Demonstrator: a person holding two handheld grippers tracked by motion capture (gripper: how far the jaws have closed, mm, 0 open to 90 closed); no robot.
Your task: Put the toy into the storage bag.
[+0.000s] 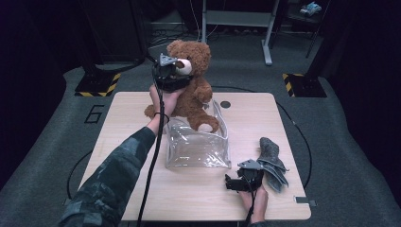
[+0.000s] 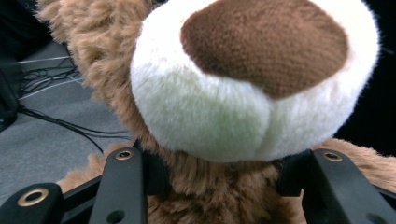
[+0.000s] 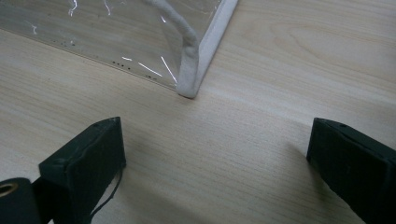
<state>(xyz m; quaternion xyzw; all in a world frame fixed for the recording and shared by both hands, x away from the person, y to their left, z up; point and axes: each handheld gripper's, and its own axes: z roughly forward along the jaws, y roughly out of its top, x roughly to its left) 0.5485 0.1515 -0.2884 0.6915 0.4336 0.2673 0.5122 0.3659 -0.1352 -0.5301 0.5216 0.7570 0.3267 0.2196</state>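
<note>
Over that pale wooden table (image 1: 142,189), the left gripper (image 1: 171,75) pinched the soft, squashy teddy bear (image 1: 196,78) by its neck above the clear bag (image 1: 198,146), while the right gripper (image 1: 239,182) sat wide open and empty.

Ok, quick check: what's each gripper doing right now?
Left gripper: closed on the teddy bear, at its neck.
Right gripper: open, holding nothing, over the table.
</note>
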